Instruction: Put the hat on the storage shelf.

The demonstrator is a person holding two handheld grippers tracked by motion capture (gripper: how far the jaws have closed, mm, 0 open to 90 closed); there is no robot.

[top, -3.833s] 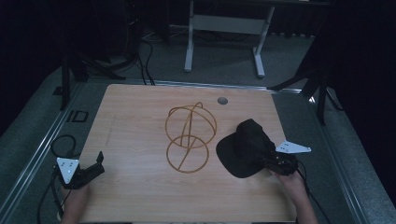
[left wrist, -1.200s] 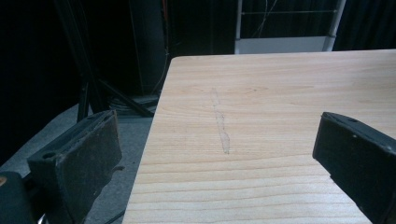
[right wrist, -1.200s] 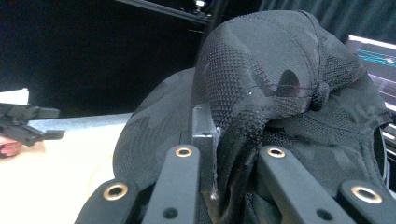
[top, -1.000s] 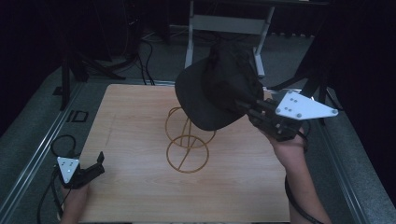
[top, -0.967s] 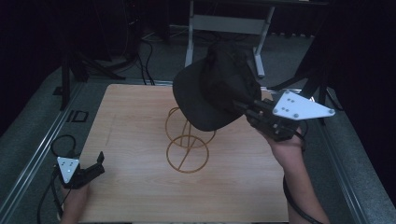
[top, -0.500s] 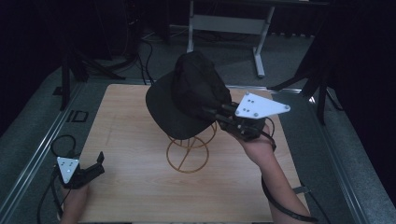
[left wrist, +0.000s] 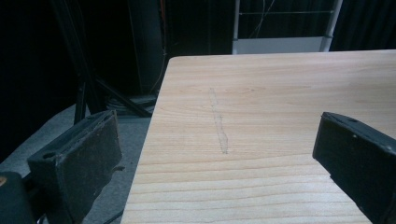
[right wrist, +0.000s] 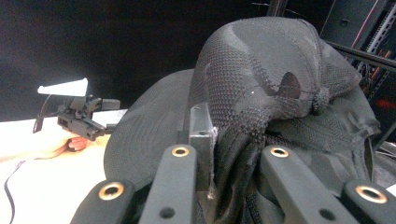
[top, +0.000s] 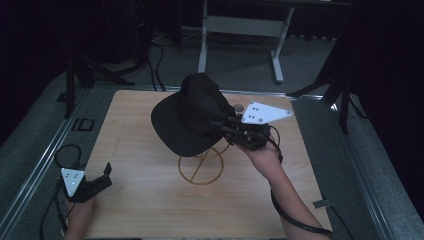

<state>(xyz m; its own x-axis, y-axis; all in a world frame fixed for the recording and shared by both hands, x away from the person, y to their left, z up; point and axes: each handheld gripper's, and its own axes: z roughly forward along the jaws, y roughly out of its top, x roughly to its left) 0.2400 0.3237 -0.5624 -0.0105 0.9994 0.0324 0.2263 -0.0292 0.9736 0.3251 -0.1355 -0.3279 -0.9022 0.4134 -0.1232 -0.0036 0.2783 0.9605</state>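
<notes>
above the wire stand [top: 201, 167] near the table [top: 135, 200] middle, black cap [top: 192, 117] held up in the air, brim toward the left, crown sagging over the stand's top. right gripper [top: 226, 126] clamped on cap, jaws nearly together with folded mesh pinched between them, seen close in the right gripper view [right wrist: 233, 154]. left gripper [top: 102, 176] resting at the near left table corner, jaws wide apart, nothing between. probably light and soft: crown collapses and folds under the pinch, brim looks stiffer. mesh unlikely to slip, but can drag or snag on the wire. best taken at the back edge or by the brim, so the crown stays free to drop over the stand.
</notes>
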